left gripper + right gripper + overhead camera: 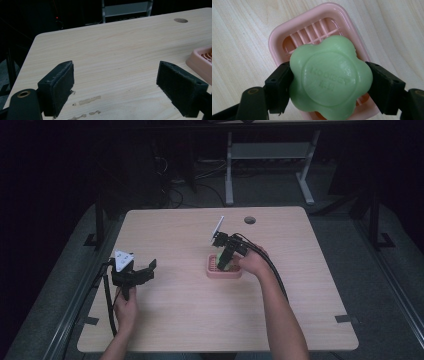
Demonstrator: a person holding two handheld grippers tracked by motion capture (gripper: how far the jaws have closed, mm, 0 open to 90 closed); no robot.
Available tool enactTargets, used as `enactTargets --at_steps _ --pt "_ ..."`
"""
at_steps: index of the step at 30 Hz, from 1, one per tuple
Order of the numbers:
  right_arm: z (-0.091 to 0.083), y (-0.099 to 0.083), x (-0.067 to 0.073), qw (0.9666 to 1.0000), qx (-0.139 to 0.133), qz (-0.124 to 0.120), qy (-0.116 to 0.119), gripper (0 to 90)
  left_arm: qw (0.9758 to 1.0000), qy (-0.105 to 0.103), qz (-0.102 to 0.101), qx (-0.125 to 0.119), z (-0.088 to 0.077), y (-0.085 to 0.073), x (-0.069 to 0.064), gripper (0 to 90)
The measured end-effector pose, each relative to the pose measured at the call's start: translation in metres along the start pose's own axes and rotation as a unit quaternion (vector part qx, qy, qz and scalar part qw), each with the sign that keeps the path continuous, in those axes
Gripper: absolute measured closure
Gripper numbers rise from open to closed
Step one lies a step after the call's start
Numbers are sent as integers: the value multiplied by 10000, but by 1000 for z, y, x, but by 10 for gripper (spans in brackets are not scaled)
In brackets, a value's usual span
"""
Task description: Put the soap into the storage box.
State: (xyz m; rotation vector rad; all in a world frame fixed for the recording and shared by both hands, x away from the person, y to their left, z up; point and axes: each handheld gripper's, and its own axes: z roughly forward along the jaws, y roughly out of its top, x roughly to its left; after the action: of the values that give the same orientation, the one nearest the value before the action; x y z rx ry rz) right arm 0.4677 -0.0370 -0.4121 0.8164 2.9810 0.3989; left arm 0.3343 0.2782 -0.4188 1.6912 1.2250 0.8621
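Note:
A green flower-shaped soap bar (329,80) sits clamped between the two black jaws of my right gripper (329,86), which is shut on it. Directly beneath it lies a pink slatted soap dish (284,37); whether the soap touches the slats I cannot tell. From above, the right gripper (226,261) points down over the pink dish (212,272) at the table's middle. My left gripper (150,269) hovers near the left edge, open, with bare wood between its pads (61,87). A corner of the dish (200,62) shows at the right of the left gripper view.
The light wooden table (175,320) has a round cable hole (250,220) at the back. Scuff marks (88,101) mark the wood near the left gripper. Behind the table stand a white desk frame (270,165) and dark floor with cables.

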Motion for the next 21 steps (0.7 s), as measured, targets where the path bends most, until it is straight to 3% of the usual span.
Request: enactTargets --at_steps 21 --pt "1 -1 -1 10000 75 15 -30 257 10000 2 -4 -1 0 0 0 143"
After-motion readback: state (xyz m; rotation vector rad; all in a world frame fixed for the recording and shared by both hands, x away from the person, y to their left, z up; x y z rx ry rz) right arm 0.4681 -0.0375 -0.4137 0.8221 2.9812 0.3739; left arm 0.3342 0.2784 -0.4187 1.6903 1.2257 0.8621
